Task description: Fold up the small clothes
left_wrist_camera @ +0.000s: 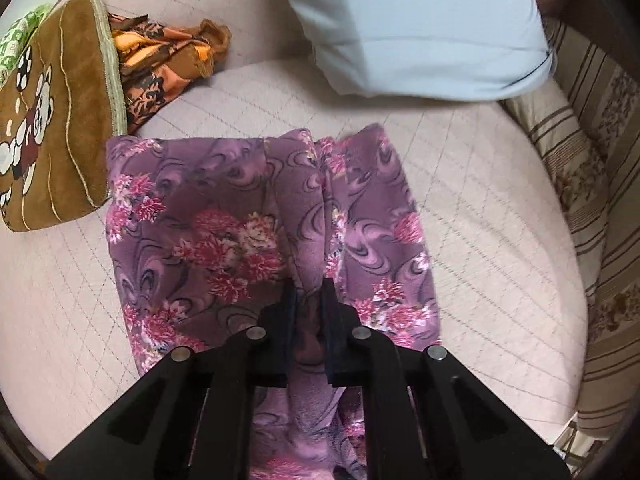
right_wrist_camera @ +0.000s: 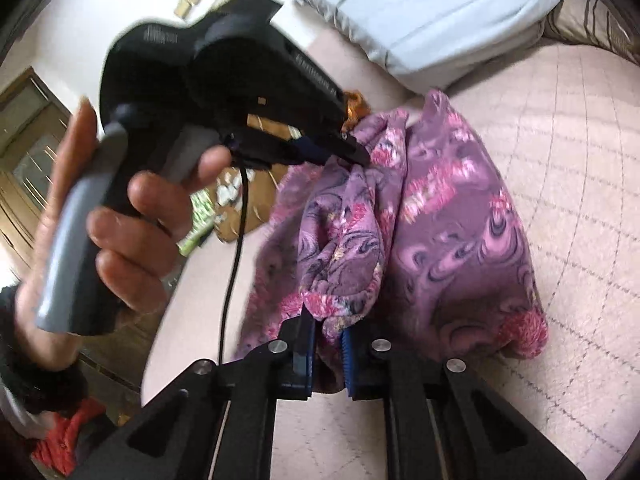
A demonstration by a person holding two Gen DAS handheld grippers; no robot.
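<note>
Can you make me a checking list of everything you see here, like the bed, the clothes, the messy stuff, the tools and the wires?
Surface: pale quilted bedcover.
Job's things: purple flowered garment, part lifted and bunched.
Clutter: brown cartoon cushion; orange patterned cloth; light blue pillow.
Grippers: left tool and right tool both shut on the garment.
Cables: black cable hanging under the left tool.
Surroundings: striped fabric; wooden door.

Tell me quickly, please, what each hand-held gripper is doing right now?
Left hand-held gripper: closed on the purple floral garment.
Right hand-held gripper: closed on a bunched edge of the same garment.
</note>
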